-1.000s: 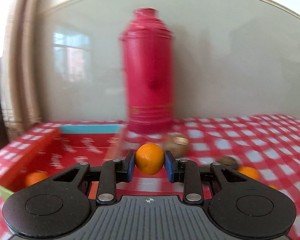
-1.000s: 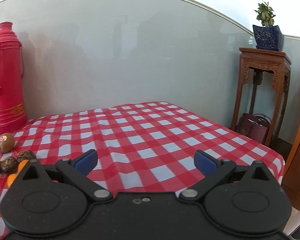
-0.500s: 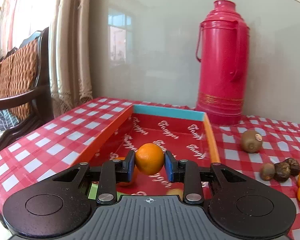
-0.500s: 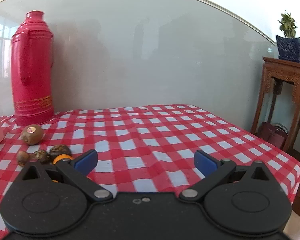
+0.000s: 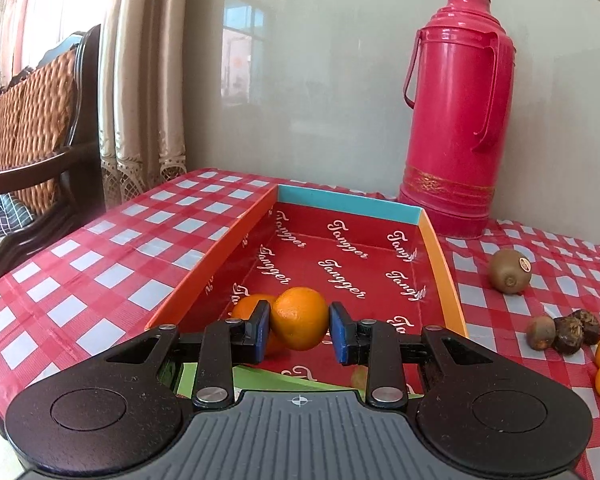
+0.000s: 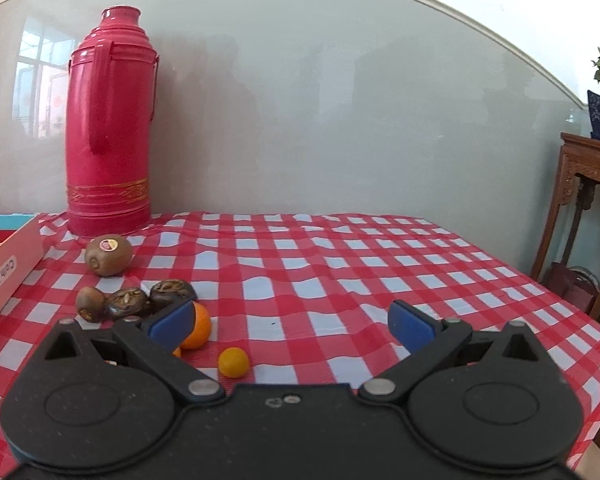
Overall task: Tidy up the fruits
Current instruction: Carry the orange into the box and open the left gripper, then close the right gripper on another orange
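My left gripper [image 5: 299, 330] is shut on an orange [image 5: 299, 317] and holds it over the near end of a red box [image 5: 348, 204] with orange side walls. Another orange [image 5: 250, 304] lies in the box behind my left finger. My right gripper [image 6: 292, 322] is open and empty above the checked tablecloth. Just left of it lie an orange [image 6: 198, 326], a small yellow-orange fruit [image 6: 233, 361], three dark brown fruits [image 6: 130, 300] and a kiwi [image 6: 108, 255]. The kiwi [image 5: 510, 271] and brown fruits [image 5: 564, 330] also show right of the box.
A tall red thermos [image 5: 456, 120] stands behind the box's far right corner, also seen in the right wrist view [image 6: 110, 136]. A wicker chair [image 5: 24, 132] and curtain are left of the table. A wooden stand [image 6: 588, 208] with a potted plant is at the right.
My left gripper has swung left with the orange, from facing the thermos to over the box. My right gripper has turned left toward the loose fruits.
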`<action>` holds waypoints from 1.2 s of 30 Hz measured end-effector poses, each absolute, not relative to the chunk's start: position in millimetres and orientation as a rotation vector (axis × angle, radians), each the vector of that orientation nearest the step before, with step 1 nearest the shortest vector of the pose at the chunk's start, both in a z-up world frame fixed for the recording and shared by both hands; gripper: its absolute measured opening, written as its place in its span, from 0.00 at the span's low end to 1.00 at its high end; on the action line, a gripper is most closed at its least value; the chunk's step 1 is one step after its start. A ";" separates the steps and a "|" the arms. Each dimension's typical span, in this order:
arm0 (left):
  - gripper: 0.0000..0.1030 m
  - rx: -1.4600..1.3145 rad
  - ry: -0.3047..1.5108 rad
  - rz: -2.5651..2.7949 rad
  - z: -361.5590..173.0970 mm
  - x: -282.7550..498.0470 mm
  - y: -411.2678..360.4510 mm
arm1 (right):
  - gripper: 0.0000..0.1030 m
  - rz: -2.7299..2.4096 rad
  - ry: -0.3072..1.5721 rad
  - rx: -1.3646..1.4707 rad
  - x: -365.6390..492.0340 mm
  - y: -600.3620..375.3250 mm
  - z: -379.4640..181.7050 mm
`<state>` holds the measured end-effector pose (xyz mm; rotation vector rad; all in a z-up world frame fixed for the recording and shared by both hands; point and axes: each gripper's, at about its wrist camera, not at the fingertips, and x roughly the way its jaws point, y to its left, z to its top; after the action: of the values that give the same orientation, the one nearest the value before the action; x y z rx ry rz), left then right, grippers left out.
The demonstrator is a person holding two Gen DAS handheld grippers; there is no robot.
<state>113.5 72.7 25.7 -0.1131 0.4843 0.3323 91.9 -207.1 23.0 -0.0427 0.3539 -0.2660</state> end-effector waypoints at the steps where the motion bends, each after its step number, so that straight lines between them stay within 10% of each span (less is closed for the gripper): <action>1: 0.40 -0.114 0.483 0.340 26.0 112.8 72.9 | 0.94 -0.258 0.356 -0.041 92.1 -206.8 22.9; 3: 0.81 -0.127 0.469 0.349 28.1 109.6 74.7 | 0.94 -0.251 0.357 -0.047 92.2 -205.9 23.0; 5: 0.92 -0.129 0.430 0.384 32.4 103.6 74.3 | 0.94 -0.250 0.358 -0.051 92.2 -205.6 23.0; 21: 1.00 -0.172 0.387 0.422 43.6 55.2 109.5 | 0.94 -0.117 0.369 -0.005 91.6 -198.4 23.9; 36: 1.00 -0.271 0.359 0.538 33.3 15.0 161.0 | 0.47 0.003 0.516 0.102 120.5 -174.8 9.9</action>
<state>15.0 161.0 33.3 -0.2711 0.3590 0.5380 120.5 -174.8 9.9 0.1022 0.5162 0.0028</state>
